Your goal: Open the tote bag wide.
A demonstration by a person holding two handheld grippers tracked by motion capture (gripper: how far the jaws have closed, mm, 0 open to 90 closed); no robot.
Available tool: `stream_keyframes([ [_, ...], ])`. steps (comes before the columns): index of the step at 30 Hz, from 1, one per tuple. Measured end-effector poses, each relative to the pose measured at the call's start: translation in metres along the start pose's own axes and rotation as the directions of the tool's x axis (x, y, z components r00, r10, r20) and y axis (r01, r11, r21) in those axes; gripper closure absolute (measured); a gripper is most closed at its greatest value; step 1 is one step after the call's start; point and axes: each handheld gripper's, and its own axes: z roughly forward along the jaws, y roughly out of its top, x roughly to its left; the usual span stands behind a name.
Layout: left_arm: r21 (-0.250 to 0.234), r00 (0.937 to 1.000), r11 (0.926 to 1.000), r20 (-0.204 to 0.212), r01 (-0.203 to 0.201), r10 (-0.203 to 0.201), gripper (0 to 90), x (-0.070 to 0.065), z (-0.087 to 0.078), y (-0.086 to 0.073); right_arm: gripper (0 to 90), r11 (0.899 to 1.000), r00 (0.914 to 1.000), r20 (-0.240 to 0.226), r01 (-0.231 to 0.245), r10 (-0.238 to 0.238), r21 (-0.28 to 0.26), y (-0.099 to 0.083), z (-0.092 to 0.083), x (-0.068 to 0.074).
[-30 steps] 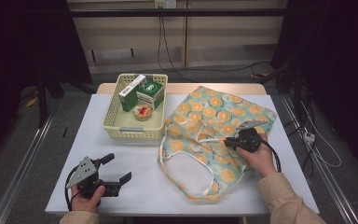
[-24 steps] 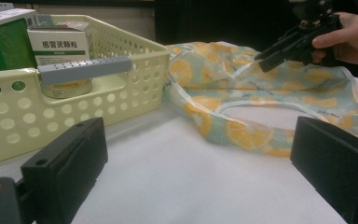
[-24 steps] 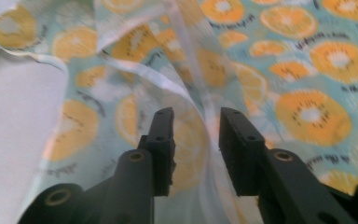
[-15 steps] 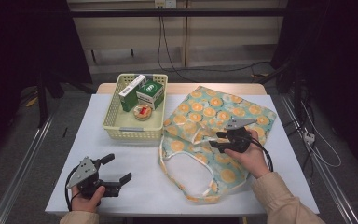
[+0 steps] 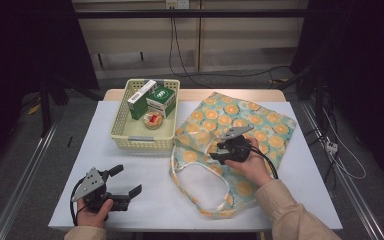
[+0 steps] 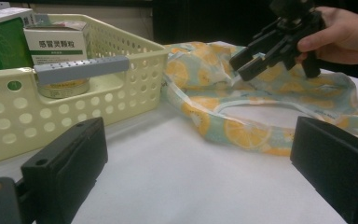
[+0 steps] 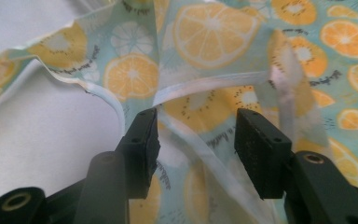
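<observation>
We see the bag (image 5: 240,130) lying flat on the table (image 5: 150,210), at 3 o'clock from the basket (image 5: 125,132). Our right gripper (image 5: 219,152) sits over the bag's white edge, jaws partly open on each side of it, not squeezing. Our left gripper (image 5: 127,182), at 7 o'clock, is wide open and holds nothing.

Table (image 5: 145,200) brightly, evenly lit; surroundings dark; near fingers (image 6: 65,163) softly blurred.

Left gripper (image 5: 125,181) low, jaws wide; right gripper (image 5: 218,151) raised, jaws parted.
</observation>
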Motion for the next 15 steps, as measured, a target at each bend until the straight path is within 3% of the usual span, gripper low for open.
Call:
stream_keyframes([
  [8, 0.001, 1.0000, 1.0000, 0.002, 0.002, -0.002, 3.7, 0.001, -0.001, 0.000, 56.9, 0.996, 0.9982, -0.034, 0.053, -0.050, 0.067, 0.006, 0.031, 0.009],
  [13, -0.007, 0.9999, 0.9999, -0.002, 0.012, -0.012, 3.8, 0.002, -0.002, -0.001, 74.2, 0.994, 0.9954, -0.063, 0.077, -0.073, 0.072, 0.008, 0.040, 0.013],
  [15, -0.008, 0.9999, 0.9999, 0.000, 0.011, -0.011, 3.8, 0.002, -0.001, 0.000, 80.1, 0.993, 0.9955, -0.051, 0.084, -0.080, 0.080, 0.009, 0.040, 0.013],
])
